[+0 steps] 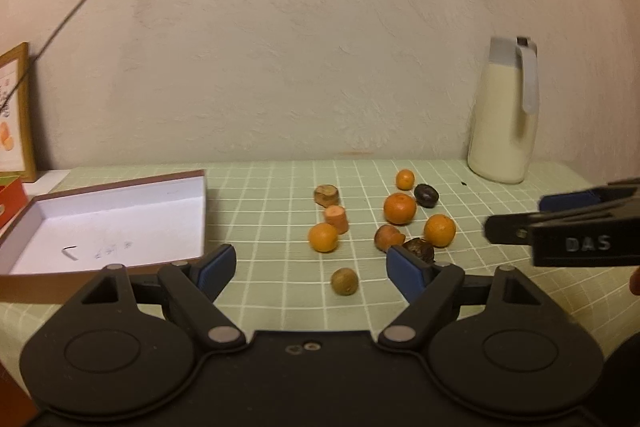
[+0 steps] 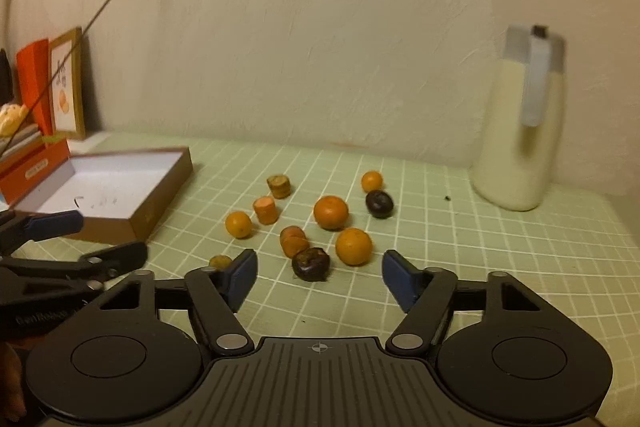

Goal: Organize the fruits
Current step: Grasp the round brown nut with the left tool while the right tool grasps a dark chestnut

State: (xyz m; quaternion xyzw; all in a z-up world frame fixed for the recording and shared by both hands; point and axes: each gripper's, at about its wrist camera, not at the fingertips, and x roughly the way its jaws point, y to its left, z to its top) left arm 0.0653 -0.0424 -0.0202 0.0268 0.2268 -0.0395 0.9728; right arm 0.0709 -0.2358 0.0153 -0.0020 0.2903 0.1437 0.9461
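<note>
- Your right wrist view shows an orange box (image 2: 34,167) with stacked items behind the open cardboard box (image 2: 160,187); the left wrist view shows only its corner.
- The left wrist view shows the small brownish fruit (image 1: 344,281) whole; in the right wrist view the near finger hides most of it.
- The fruits lie scattered on the green grid tablecloth (image 1: 280,211), right of the cardboard box: four oranges, among them one (image 1: 400,208) mid-cluster, two dark fruits and carrot pieces.
- A white jug (image 1: 505,115) stands at the back right.
- Your left gripper (image 1: 310,267) is spread wide, holding nothing, level above the cloth.
- Your right gripper (image 2: 319,273) is likewise released and empty, with a dark fruit (image 2: 311,264) lying between its blue pads (image 2: 242,277), untouched.
</note>
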